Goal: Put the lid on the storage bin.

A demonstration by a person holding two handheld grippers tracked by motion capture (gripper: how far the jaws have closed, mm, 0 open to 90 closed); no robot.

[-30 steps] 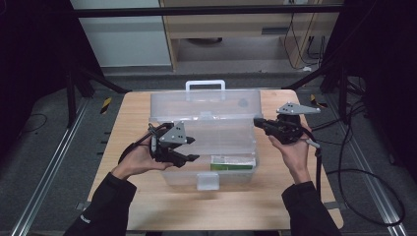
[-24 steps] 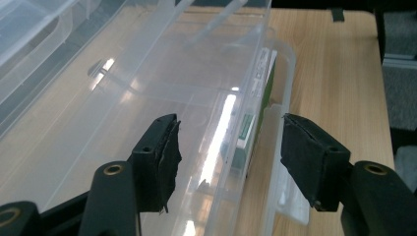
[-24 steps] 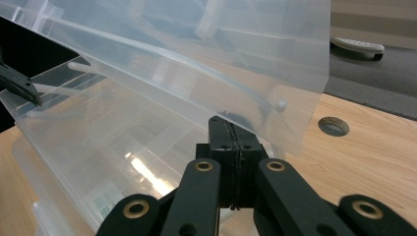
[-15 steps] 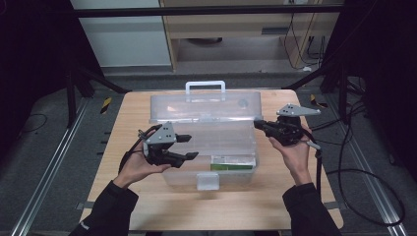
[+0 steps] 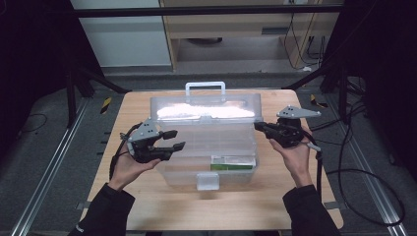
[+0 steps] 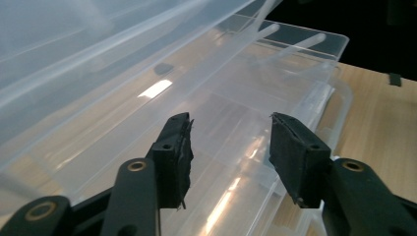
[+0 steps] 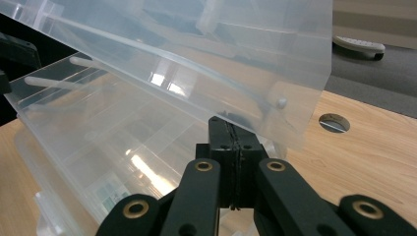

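- A clear, glossy plastic organiser box [image 5: 206, 147] with a moulded top handle [image 5: 205, 87] sits mid-table on pale wood-grain [image 5: 305, 196], lid [image 5: 204, 110] tilted partly up.
- The left gripper [image 5: 173, 139], matte black with a grey three-cornered plate, hovers at the box's left side, its jaws spread wide and empty above the ribbed, divided tray [image 6: 236, 147].
- The right gripper [image 5: 256, 126] reaches the lid's right end; its jaws are pressed together just under the lid's smooth edge [image 7: 295, 132]; whether they pinch it cannot be told.
- A green-labelled card [image 5: 233, 162] lies inside, between the tools.
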